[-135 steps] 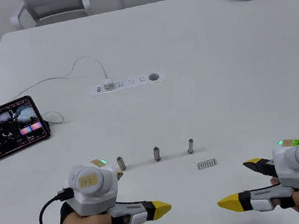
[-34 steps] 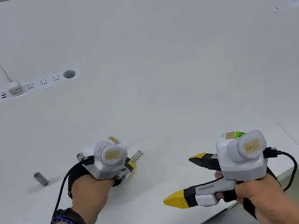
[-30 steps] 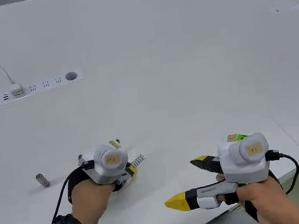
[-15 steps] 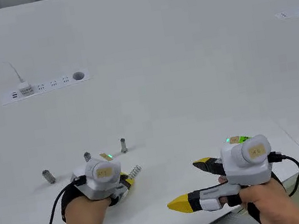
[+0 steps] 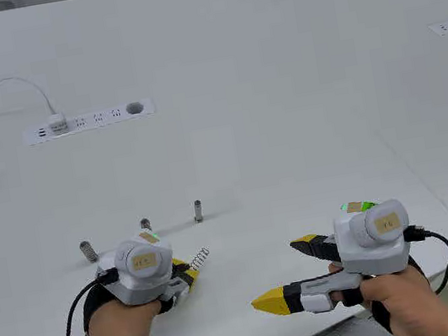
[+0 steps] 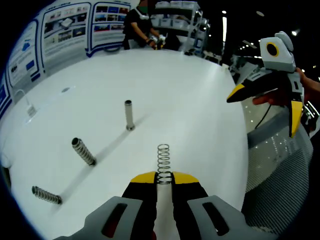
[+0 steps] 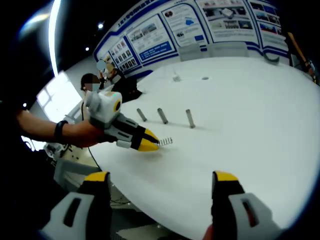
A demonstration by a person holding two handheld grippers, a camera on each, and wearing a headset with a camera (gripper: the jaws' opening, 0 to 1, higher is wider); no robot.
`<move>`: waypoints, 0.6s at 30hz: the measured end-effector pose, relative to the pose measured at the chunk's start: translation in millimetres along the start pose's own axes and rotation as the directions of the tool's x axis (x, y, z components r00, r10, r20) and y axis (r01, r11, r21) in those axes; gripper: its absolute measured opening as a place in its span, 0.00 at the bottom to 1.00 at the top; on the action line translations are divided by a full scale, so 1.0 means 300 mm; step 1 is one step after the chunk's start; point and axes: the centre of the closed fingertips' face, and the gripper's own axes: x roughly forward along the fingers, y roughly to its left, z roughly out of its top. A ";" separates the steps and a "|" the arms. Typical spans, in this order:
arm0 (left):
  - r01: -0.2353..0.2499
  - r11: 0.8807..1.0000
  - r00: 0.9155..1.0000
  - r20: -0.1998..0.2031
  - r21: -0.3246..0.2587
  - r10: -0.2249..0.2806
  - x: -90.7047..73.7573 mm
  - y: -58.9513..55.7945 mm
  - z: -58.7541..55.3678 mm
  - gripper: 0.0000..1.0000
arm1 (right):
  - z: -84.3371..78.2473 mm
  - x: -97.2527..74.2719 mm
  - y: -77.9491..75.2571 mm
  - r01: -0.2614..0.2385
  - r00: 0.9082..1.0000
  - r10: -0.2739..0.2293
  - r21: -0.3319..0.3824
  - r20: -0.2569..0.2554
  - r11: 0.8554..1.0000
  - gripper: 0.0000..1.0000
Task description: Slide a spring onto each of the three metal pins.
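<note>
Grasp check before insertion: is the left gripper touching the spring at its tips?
Touching. Left gripper view: the left gripper pinches the spring by its near end, jaws shut on it.

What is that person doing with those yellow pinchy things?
A person at a white table holds a gripper in each hand. The left gripper is shut on a little spring, low over the table and close to three metal pins. The middle pin and the end pin already have springs on them. The bare pin has none yet. The right gripper is open, holds nothing, and is off to the side.
</note>
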 end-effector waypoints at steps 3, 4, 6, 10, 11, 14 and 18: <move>-0.007 1.000 1.000 0.011 -0.013 0.008 -0.022 0.007 -0.004 0.10 | -0.002 0.005 0.009 -0.003 1.000 0.003 -0.007 -0.004 1.000 0.85; -0.011 1.000 1.000 0.014 -0.017 0.011 -0.031 0.009 -0.010 0.10 | -0.002 0.006 0.013 -0.005 1.000 0.005 -0.007 -0.004 1.000 0.85; -0.016 1.000 1.000 0.015 -0.022 0.016 -0.045 0.012 -0.022 0.10 | -0.003 0.009 0.019 -0.009 1.000 0.009 -0.008 -0.004 1.000 0.85; -0.025 0.999 0.999 0.020 -0.048 0.026 -0.070 0.024 -0.048 0.10 | -0.008 0.018 0.035 -0.016 1.000 0.016 -0.013 -0.010 1.000 0.85; -0.029 0.998 0.999 0.021 -0.052 0.030 -0.080 0.027 -0.055 0.10 | -0.009 0.021 0.038 -0.019 1.000 0.019 -0.014 -0.011 1.000 0.85; -0.035 0.997 0.999 0.027 -0.067 0.037 -0.104 0.032 -0.064 0.10 | -0.013 0.027 0.047 -0.026 1.000 0.025 -0.018 -0.017 1.000 0.85; -0.046 0.995 0.998 0.036 -0.083 0.049 -0.129 0.041 -0.069 0.10 | -0.010 0.037 0.058 -0.035 0.999 0.034 -0.025 -0.023 0.999 0.85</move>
